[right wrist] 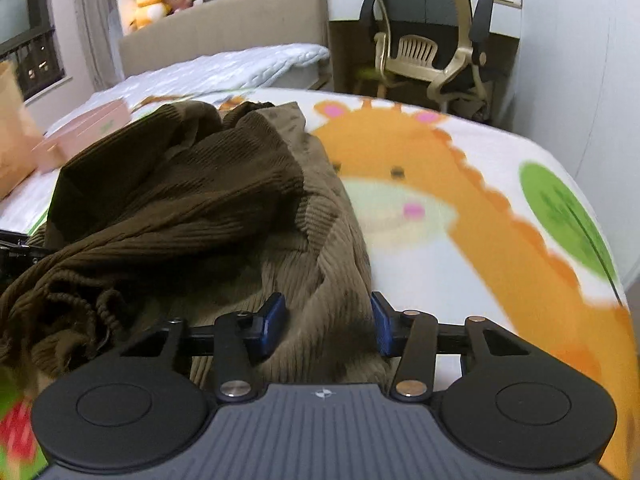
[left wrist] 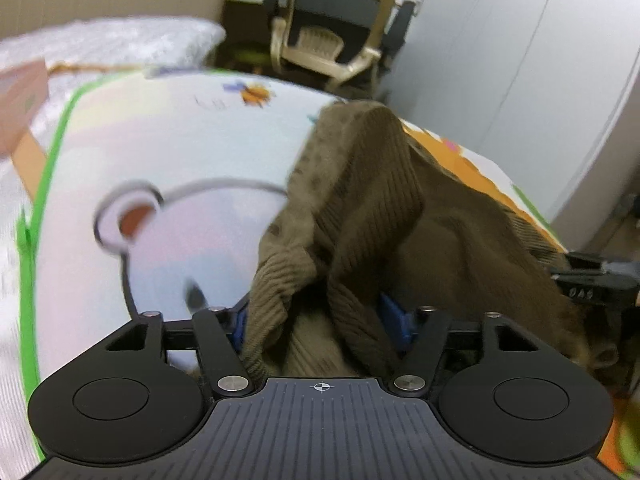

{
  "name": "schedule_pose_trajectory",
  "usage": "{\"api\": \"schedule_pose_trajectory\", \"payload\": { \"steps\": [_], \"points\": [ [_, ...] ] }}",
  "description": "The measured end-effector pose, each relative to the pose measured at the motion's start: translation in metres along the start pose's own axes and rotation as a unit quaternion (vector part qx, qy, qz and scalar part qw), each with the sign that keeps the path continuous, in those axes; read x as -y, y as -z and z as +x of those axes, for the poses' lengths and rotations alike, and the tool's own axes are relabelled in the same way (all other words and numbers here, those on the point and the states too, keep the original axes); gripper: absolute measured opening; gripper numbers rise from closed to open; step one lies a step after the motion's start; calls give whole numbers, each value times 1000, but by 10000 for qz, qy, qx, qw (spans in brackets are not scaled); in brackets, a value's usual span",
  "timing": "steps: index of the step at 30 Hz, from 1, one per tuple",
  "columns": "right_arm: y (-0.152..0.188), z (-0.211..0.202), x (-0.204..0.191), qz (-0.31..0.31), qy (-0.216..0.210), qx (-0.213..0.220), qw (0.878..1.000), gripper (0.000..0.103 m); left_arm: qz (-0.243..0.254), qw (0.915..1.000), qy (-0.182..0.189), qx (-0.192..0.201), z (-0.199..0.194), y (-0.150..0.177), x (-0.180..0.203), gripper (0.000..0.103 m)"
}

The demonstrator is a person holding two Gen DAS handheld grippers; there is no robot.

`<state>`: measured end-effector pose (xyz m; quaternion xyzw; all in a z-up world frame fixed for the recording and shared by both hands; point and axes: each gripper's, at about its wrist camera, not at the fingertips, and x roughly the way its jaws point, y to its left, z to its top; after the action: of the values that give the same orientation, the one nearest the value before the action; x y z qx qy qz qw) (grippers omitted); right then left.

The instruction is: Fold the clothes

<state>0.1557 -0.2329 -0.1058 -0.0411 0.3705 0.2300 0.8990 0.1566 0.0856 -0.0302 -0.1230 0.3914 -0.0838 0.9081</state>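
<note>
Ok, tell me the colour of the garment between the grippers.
Olive-brown ribbed corduroy garment, clearest in the right wrist view.

A crumpled brown corduroy garment [left wrist: 360, 220] lies heaped on a cartoon-print mat [left wrist: 180, 140], its ribbed folds bunched between the blue pads [left wrist: 394, 320] of the left gripper [left wrist: 320, 322]. Part of the right gripper [left wrist: 596, 280] shows at the right edge, and an office chair [left wrist: 336, 20] stands behind.
</note>
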Motion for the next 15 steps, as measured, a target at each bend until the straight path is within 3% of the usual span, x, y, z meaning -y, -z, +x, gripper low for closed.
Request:
{"api": "schedule_pose_trajectory", "payload": {
  "steps": [7,11,15],
  "points": [
    [53,-63,0,238,138,-114,9996,46,357,9971,493,-456,-45,63,39,70],
    [56,-74,-5,202,281,-166,9993,46,424,9966,550,-447,-52,74,43,72],
    [44,-93,-13,-28,388,235,9990,46,431,9968,522,-416,-52,76,45,74]
  ]
}}
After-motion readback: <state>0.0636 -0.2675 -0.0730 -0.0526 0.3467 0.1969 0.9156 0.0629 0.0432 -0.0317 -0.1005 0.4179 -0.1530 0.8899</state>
